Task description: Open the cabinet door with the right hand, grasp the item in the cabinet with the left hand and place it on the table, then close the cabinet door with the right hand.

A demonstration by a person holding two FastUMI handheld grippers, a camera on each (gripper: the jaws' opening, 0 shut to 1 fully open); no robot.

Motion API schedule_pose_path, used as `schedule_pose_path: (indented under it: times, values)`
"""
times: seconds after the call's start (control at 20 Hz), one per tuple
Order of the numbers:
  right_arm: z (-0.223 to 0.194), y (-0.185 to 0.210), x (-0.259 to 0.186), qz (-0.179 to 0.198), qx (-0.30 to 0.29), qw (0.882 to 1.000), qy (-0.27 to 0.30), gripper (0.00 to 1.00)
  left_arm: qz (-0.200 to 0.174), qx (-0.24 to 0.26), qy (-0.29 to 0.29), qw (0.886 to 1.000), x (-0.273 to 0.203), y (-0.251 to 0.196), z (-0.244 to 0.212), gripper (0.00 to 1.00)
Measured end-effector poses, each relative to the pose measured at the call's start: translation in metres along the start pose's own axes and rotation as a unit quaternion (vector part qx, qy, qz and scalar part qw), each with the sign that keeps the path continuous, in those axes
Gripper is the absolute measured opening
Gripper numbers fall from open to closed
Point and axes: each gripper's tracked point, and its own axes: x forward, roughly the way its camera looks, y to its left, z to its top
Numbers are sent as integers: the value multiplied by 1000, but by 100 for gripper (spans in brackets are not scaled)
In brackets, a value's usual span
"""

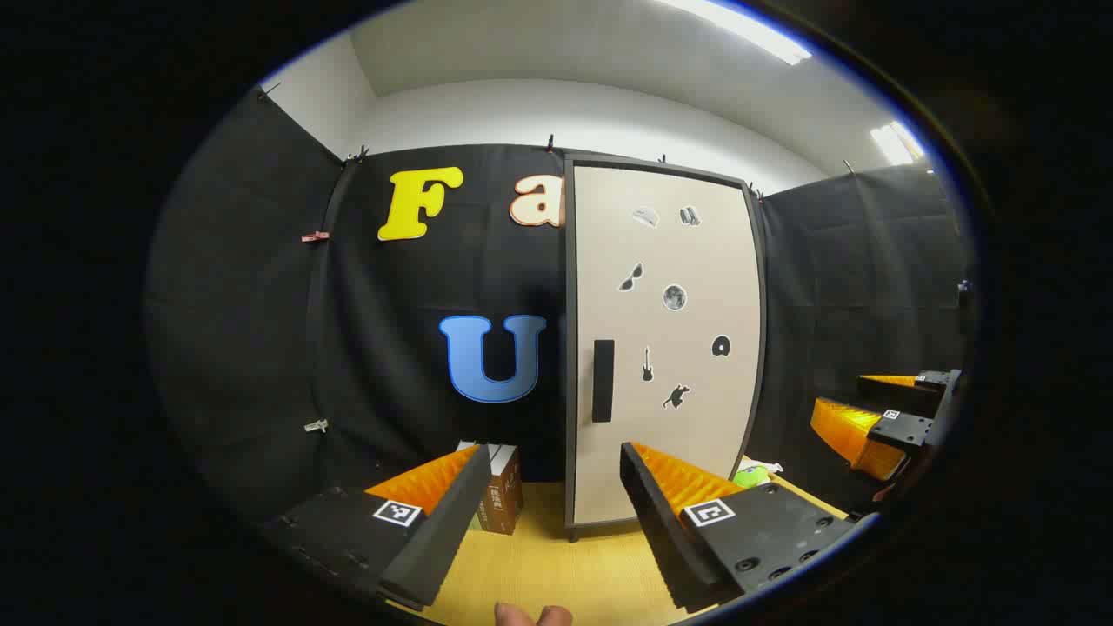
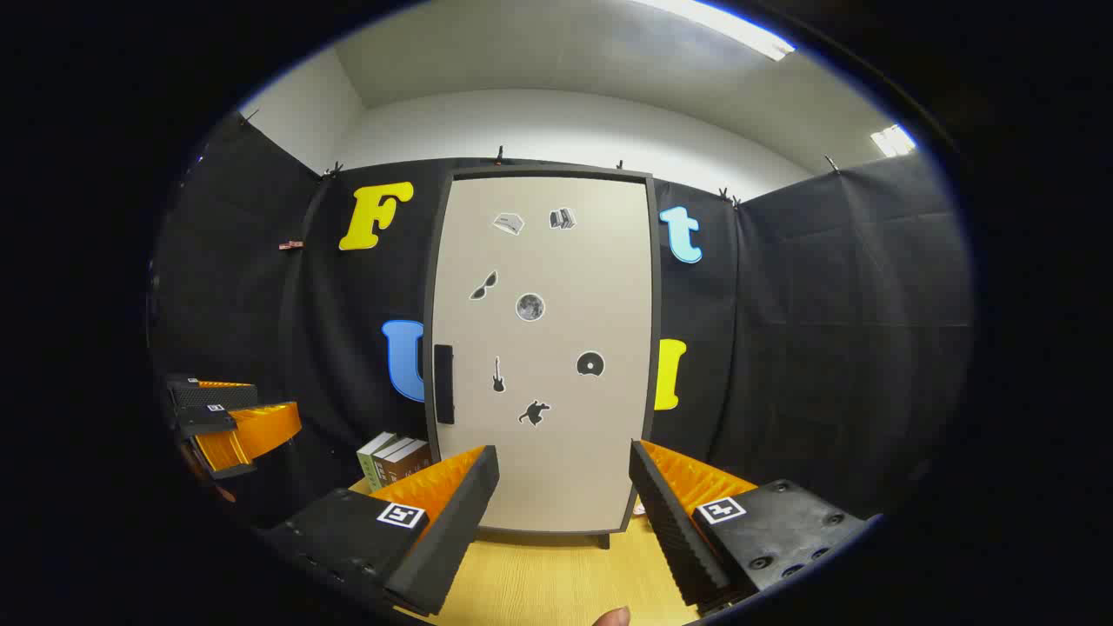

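**Cabinet door shut, both grippers held apart in front of it**

At the centre of the right gripper view stands the cabinet (image 2: 543, 352), its pale door (image 2: 556, 452) closed flat inside a dark frame. A dark vertical handle (image 2: 443, 383) sits at the door's left edge, about mid-height, and small stickers (image 2: 529, 307) are scattered over the panel. The item inside cannot be seen behind the closed door. The cabinet rests on a light wooden table (image 2: 556, 578), which fills the bottom centre of the frame.

At the bottom of that view the right gripper (image 2: 563, 500) has its fingers spread wide with nothing between them; through the gap the lower part of the door shows. Left of the cabinet, low in the frame, a few books (image 2: 393, 459) stand upright on the table. At the far left edge the left gripper (image 2: 228, 423) appears, also spread apart and empty.

In the left gripper view the cabinet (image 1: 665, 343) sits right of centre, the handle (image 1: 603, 381) on its left side. The left gripper (image 1: 554, 496) at the bottom is wide open and holds nothing. A brown box-like book (image 1: 503, 497) stands just behind its left finger. A green object (image 1: 749, 475), too small to name, lies at the cabinet's lower right. The right gripper (image 1: 878, 417) shows at the right edge.
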Motion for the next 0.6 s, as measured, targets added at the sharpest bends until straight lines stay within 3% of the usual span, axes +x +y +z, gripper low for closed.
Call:
schedule_pose_path:
  times: [0.6]
  values:
    - [0,-5,1,-7,5,1000,2,97,-1,7,2,1000,2,1,-1,94]
